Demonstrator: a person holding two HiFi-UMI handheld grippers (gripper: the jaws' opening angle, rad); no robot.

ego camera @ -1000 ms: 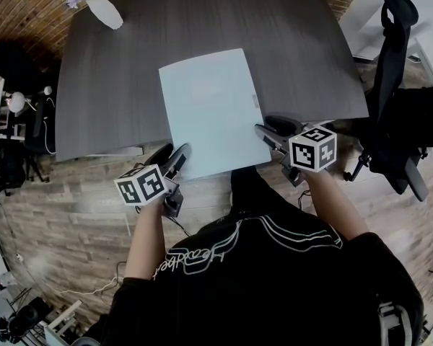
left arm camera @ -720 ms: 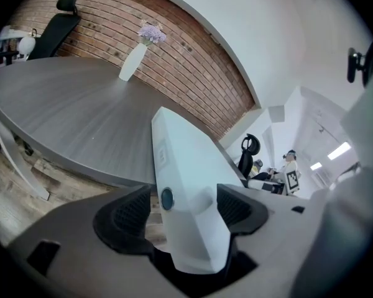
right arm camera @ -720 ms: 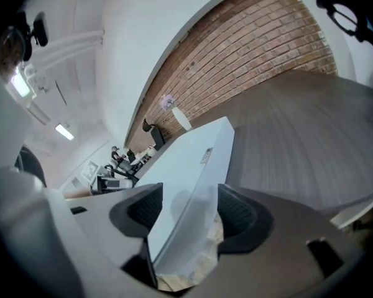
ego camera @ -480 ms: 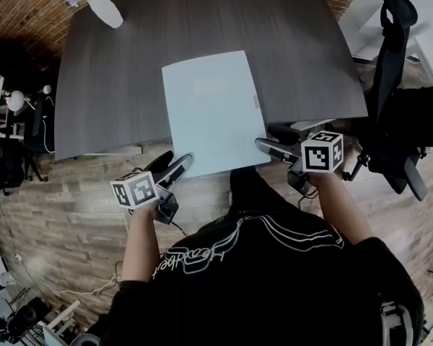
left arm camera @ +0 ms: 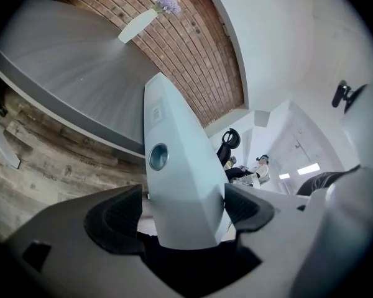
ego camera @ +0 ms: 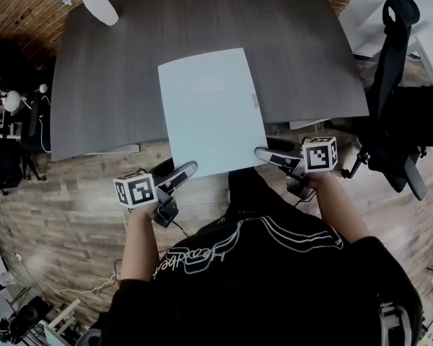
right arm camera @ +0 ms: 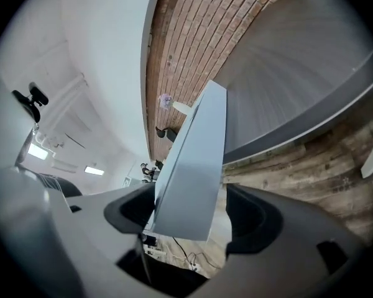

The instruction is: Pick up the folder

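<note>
**As Both Claws Open, the Folder Corners Stand Between Slack Jaws**

While the pale blue folder (ego camera: 211,110) lies flat near the middle of the dark table (ego camera: 123,71), its near edge projects past the table's 6 o'clock edge. It has not visibly shifted over the last second. The change is in the two claws.

1. Left claw (ego camera: 179,169): the jaws have just been opening and now stand wide apart. The left gripper view shows the folder's 7 o'clock corner between the pads. One pad is just beside the cover and the other is clearly apart from it. Nothing is clamped.
2. Right claw (ego camera: 268,155): the jaws have likewise just been opening and are spread wide. The right gripper view shows the folder's 5 o'clock corner between the pads, with a gap on at least one side. Nothing is clamped.
3. Position: compared with a second ago, both claws sit further toward 6 o'clock, at the overhanging edge rather than over the table top.

Assessment: the folder is not yet picked up, and this looks like the alignment step before the grasp. The next move probably calls for closing both claws on the overhanging corners, then lifting evenly.

Caution: the folder is thin and broad. Uneven closing or lifting could slide or twist it.
</note>
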